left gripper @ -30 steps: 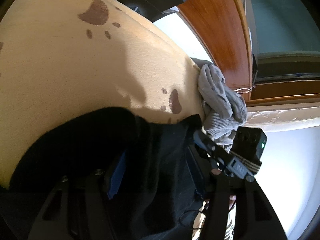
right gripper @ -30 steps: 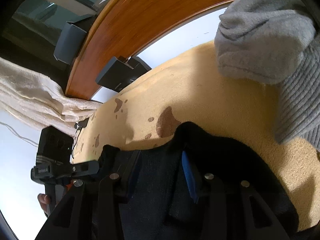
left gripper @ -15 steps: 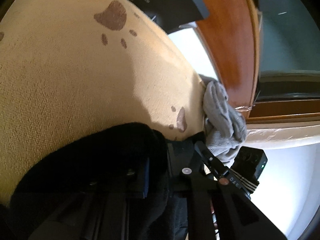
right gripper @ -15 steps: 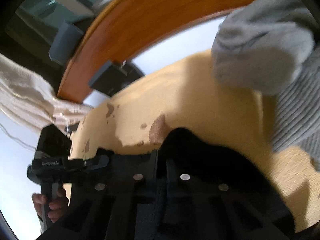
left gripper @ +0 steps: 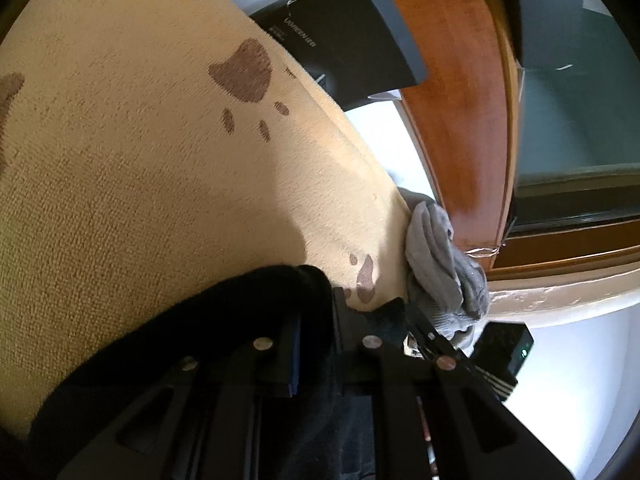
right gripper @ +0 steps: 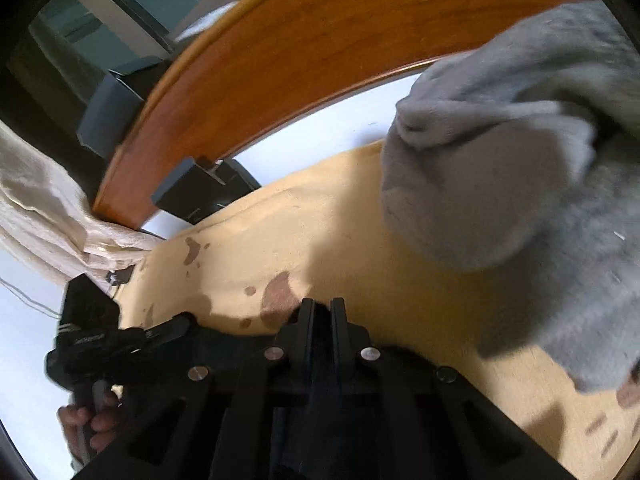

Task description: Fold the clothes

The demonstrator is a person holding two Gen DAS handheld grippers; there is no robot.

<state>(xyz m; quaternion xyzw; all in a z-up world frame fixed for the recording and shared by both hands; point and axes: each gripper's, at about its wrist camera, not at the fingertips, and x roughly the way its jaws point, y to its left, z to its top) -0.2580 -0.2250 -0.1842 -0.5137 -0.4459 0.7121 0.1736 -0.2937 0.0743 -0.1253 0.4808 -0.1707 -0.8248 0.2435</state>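
Note:
A black garment (left gripper: pixel 192 344) lies on a yellow blanket (left gripper: pixel 140 160) printed with brown paw marks. My left gripper (left gripper: pixel 316 320) is shut on a bunched fold of its edge, low in the left wrist view. My right gripper (right gripper: pixel 320 312) is shut on the same black garment (right gripper: pixel 236 346), its two fingers pressed close with cloth between them. From the right wrist view, the left gripper (right gripper: pixel 120 340) is seen at the lower left with a hand (right gripper: pixel 88 420) on its handle. A crumpled grey garment (right gripper: pixel 500 180) lies just right of the right gripper; it is also the grey garment (left gripper: pixel 444 272) in the left wrist view.
A curved wooden rail (right gripper: pixel 320 48) runs behind the blanket. Black boxes (left gripper: pixel 352 40) sit between rail and blanket. A cream cloth (right gripper: pixel 48 216) hangs at the left of the right wrist view. A white surface (left gripper: pixel 580 380) shows beyond the blanket's edge.
Both grippers stood open over the black garment's edge a second ago; both have since shut on it. The left gripper also crept forward and lower.

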